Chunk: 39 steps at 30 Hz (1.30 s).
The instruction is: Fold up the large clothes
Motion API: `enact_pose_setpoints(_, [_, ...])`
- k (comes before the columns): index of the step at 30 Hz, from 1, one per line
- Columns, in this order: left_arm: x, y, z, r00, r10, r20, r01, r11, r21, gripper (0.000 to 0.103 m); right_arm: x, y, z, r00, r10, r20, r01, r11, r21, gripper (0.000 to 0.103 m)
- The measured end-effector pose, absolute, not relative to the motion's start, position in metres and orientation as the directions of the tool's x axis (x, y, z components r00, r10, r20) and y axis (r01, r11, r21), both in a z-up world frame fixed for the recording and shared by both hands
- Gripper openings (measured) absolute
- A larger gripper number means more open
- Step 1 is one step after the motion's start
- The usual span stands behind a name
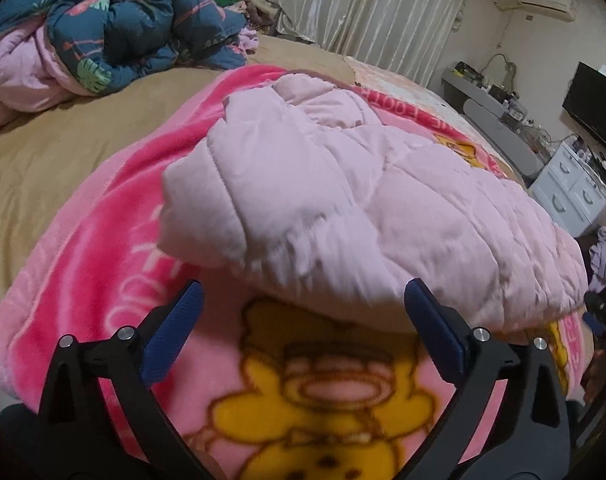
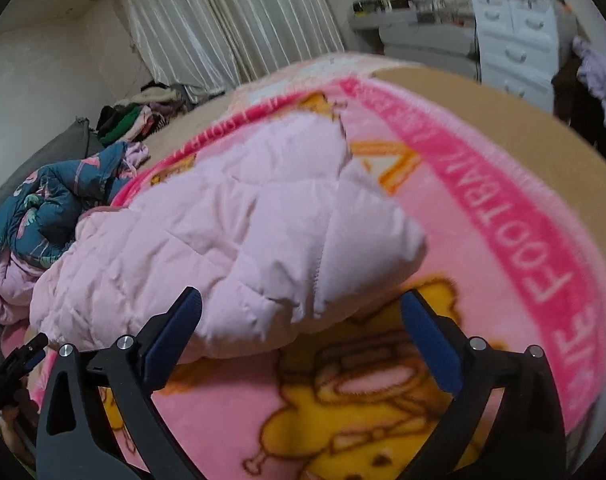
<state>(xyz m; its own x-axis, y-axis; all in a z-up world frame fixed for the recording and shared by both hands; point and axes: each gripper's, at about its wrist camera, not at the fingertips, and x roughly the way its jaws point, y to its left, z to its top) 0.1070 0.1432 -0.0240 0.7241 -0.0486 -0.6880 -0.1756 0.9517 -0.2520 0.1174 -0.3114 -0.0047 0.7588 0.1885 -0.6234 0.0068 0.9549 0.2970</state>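
Observation:
A pale pink quilted jacket [image 1: 343,200] lies folded into a thick bundle on a pink cartoon-bear blanket [image 1: 103,240] spread over the bed. My left gripper [image 1: 303,286] is open, its blue pads wide apart just in front of the bundle's near edge, with nothing pressed between them. In the right wrist view the same jacket [image 2: 231,232] rests on the blanket [image 2: 483,220]. My right gripper [image 2: 300,294] is also open, and the bundle's near corner hangs just beyond its fingertips, untouched by the pads. The left gripper's tip [image 2: 23,356] shows at that view's lower left.
A blue floral quilt with pink lining [image 1: 123,28] is heaped at the far left of the tan bedsheet [image 1: 43,152]. A pile of clothes [image 2: 143,116] lies by the curtains. White drawers [image 1: 575,188] and a dark screen [image 1: 595,108] stand beyond the bed's right edge.

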Motion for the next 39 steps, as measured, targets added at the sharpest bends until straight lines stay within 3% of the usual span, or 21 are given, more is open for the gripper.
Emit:
enact_pose_setpoints(8, [0.068,0.132,-0.003,0.757,-0.036,-0.652,-0.158,0.959,-0.236,0.094,0.06,-0.282,0.033,0.82,0.193,-0.54,-0.117,0.978,0.172,0.099])
enact_pose_setpoints(19, [0.032,0.091,0.026,0.81,-0.054,-0.584,-0.063,0.982,-0.178,0.094,0.012,-0.234,0.038,0.815,0.221,-0.536,-0.207,0.974,0.087,0.099])
enact_pose_setpoints(30, [0.017,0.065,0.025,0.806,-0.072,-0.587,-0.02,0.989,-0.148,0.094,-0.021,-0.21,0.035,0.841,0.223,-0.493,-0.237,0.971,0.034,0.099])
enact_pose_setpoints(39, [0.017,0.051,0.014,0.79,-0.047,-0.612,-0.024,0.994,-0.107,0.094,-0.011,-0.207,0.014,0.792,0.21,-0.573,-0.219,0.974,0.054,0.099])
